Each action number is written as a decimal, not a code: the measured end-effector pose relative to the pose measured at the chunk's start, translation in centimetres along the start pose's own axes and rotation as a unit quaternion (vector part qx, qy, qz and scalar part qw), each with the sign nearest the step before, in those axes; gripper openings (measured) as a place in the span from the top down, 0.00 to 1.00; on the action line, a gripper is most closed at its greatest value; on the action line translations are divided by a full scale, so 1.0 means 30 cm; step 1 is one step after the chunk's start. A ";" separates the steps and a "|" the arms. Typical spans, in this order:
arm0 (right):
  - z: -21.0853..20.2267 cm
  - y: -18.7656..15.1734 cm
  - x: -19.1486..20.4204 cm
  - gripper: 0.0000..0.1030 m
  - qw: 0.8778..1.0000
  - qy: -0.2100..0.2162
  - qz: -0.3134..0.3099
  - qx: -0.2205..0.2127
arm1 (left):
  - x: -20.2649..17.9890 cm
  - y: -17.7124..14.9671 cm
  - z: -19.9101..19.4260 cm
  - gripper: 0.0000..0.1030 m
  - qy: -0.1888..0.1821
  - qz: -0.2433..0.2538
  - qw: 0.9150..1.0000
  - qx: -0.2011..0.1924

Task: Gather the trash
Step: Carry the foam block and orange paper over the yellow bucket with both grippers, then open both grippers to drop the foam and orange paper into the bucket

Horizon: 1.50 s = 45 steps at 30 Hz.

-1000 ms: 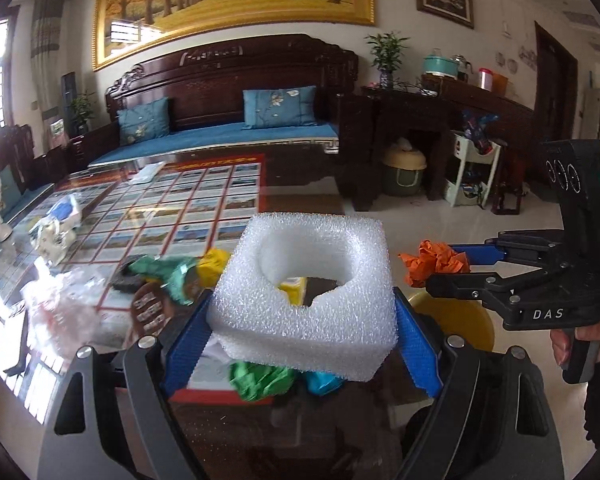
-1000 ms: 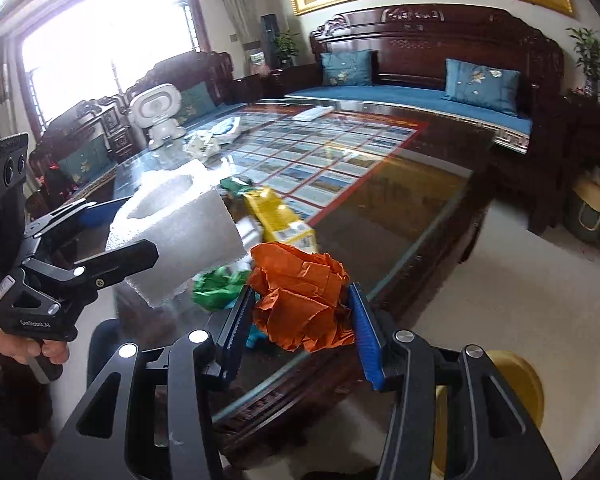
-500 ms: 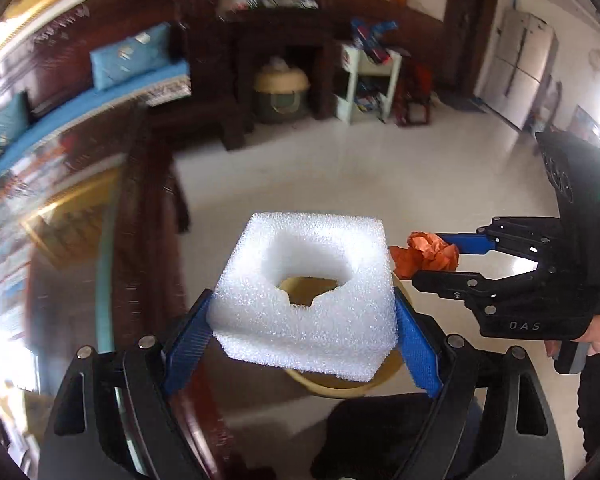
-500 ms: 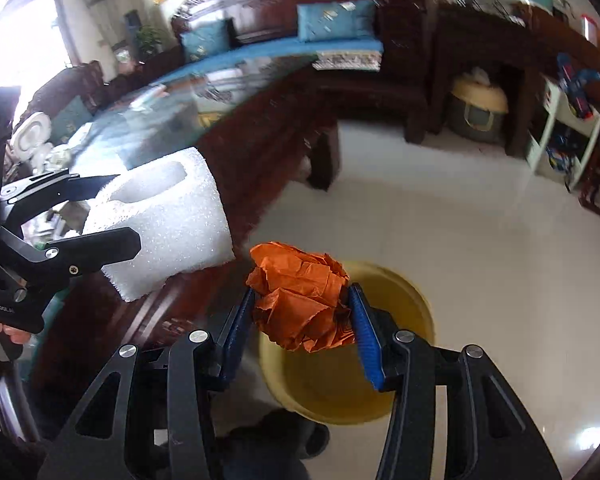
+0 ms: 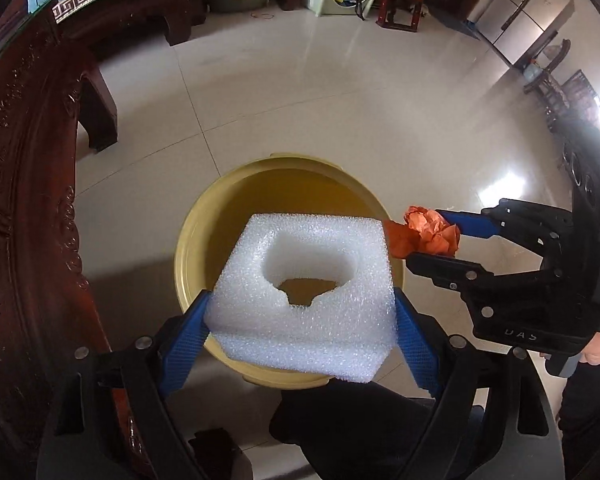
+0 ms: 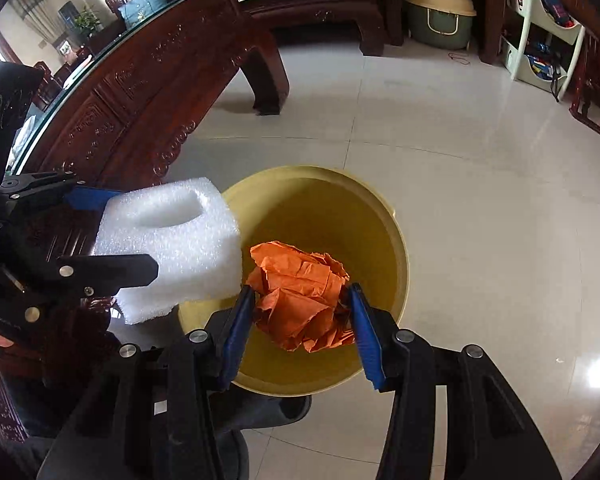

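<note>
You held both pieces over the empty yellow bin [image 6: 396, 240]: left gripper [image 5: 300, 320] clamped the foam block [image 5: 308, 300], right gripper [image 6: 300, 320] gripped crumpled orange paper [image 6: 300, 296]. Neither was dropped yet.

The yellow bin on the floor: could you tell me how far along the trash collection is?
Done: both pieces have been brought over the yellow bin, which looks empty. In hand: the left gripper grips the white foam block; the right gripper grips the orange paper wad. Left: dropping both.
</note>
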State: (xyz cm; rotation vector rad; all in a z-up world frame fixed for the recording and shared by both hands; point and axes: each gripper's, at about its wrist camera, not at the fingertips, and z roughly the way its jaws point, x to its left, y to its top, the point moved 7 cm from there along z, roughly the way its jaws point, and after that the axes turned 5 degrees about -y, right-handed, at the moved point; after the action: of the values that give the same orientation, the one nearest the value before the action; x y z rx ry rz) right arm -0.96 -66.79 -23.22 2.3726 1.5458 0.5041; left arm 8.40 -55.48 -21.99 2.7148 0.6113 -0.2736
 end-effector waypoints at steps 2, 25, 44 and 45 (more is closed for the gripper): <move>0.004 0.010 0.009 0.55 1.000 0.001 -0.004 0.000 | -0.007 0.009 -0.009 0.14 0.006 0.007 1.000 -0.008; 0.019 0.066 0.065 0.27 0.999 -0.018 -0.035 -0.002 | 0.075 0.037 -0.067 0.06 0.050 0.007 0.999 -0.018; -0.204 0.096 0.205 0.26 0.996 -0.040 -0.063 -0.056 | 0.067 -0.037 -0.291 0.06 0.035 0.007 0.996 -0.080; -0.240 0.103 0.233 0.22 0.994 -0.047 -0.067 -0.073 | 0.066 -0.054 -0.328 0.06 0.039 0.009 0.995 -0.093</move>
State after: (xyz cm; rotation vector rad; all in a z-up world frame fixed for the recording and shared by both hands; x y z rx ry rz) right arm 1.14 -61.38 -14.46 2.1357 1.5586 0.4520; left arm 10.53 -49.72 -13.88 2.5592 0.6011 -0.0994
